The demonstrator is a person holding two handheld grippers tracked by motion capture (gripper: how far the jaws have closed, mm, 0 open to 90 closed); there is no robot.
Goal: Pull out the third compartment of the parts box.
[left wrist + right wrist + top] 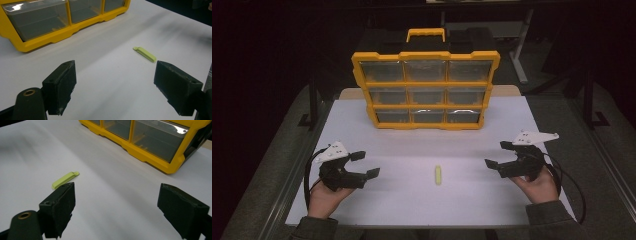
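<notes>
Both grippers, left (365, 164) and right (498, 155), gape empty either side of the small yellow-green clip (438, 175) lying flat mid-table (362, 210) before the yellow drawer organizer (427, 90); thin flat clip likely skids from the pads.

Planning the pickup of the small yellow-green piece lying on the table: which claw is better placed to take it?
Roughly even, slightly the right claw. The yellow-green piece lies between both open claws; the left claw looks marginally farther off. Neither touches it.

White table (362, 125) bears yellow organizer (426, 90) (upright), green clip (438, 175).
</notes>
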